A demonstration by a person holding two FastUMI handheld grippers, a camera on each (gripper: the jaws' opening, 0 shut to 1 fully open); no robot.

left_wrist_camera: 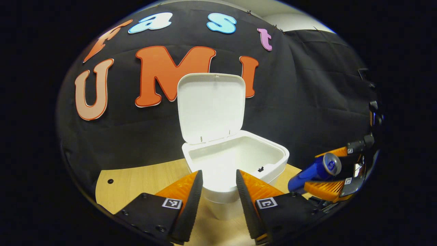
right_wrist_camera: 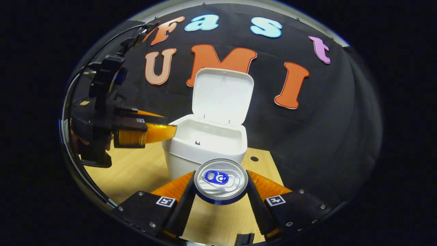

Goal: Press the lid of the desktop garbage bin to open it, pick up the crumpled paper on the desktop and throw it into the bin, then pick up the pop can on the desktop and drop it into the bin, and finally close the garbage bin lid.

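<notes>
The bin (left_wrist_camera: 235, 160) looked like smooth white plastic, faintly glossy, its raised lid (left_wrist_camera: 211, 106) the same. The can (right_wrist_camera: 221, 181) clamped between the right gripper (right_wrist_camera: 221, 191) fingers was shiny metal, its blue side glossy. The table (right_wrist_camera: 136, 171) beneath showed pale wood grain, perhaps laminate. The wall (left_wrist_camera: 307, 102) behind was matt black cloth.

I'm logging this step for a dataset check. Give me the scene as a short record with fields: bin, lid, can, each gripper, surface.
bin: white garbage bin on the wooden desktop
lid: lid up, standing open at the back
can: blue pop can, top toward the camera, short of the bin
right gripper: right gripper shut on the can
left gripper: left gripper open, holding nothing, in front of the bin
</notes>
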